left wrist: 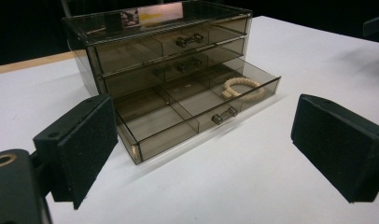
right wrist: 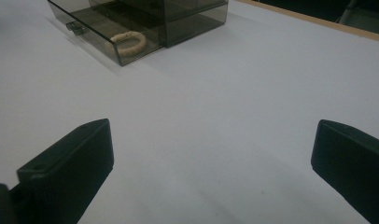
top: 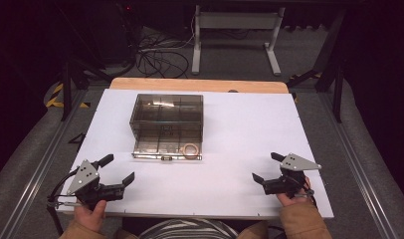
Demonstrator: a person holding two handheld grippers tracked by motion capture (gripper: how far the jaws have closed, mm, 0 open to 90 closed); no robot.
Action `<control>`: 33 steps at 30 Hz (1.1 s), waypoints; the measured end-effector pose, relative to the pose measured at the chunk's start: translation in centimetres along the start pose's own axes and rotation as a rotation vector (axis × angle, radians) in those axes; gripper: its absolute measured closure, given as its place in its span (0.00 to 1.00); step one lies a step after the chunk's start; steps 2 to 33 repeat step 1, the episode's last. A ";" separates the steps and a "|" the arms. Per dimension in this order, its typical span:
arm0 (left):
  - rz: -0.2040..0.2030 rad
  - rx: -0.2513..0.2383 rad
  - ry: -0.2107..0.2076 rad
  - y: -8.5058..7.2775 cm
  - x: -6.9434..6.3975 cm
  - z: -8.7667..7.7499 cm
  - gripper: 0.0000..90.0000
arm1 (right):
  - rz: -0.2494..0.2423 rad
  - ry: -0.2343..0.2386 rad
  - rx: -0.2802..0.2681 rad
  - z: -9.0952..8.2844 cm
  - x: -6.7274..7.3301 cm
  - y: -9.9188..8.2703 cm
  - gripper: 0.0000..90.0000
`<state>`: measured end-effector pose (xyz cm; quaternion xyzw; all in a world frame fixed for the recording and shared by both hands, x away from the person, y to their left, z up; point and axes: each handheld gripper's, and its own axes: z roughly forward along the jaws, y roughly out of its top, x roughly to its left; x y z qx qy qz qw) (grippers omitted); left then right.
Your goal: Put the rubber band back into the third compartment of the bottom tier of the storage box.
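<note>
A smoky clear drawer box stands on the white table, left of centre. Its bottom drawer is pulled out toward me. A beige bracelet lies in that drawer's right compartment. My left gripper is open near the front left edge, well short of the box, with nothing between its jaws. At the front right my right gripper is open too, over bare table.
The white table top lies on a wooden board. Beyond it are a desk frame and cables on the floor. Metal rails run along both sides.
</note>
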<state>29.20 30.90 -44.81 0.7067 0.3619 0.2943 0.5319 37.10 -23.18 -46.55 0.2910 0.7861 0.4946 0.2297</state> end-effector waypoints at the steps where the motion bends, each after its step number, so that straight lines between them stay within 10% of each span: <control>1: 0.004 -0.005 0.001 0.0 0.0 0.0 0.09 | -0.002 0.002 -0.001 0.0 0.1 0.0 0.00; 33: 0.004 -0.005 0.001 0.0 0.0 0.0 0.09 | -0.002 0.002 -0.001 0.0 0.1 0.0 0.00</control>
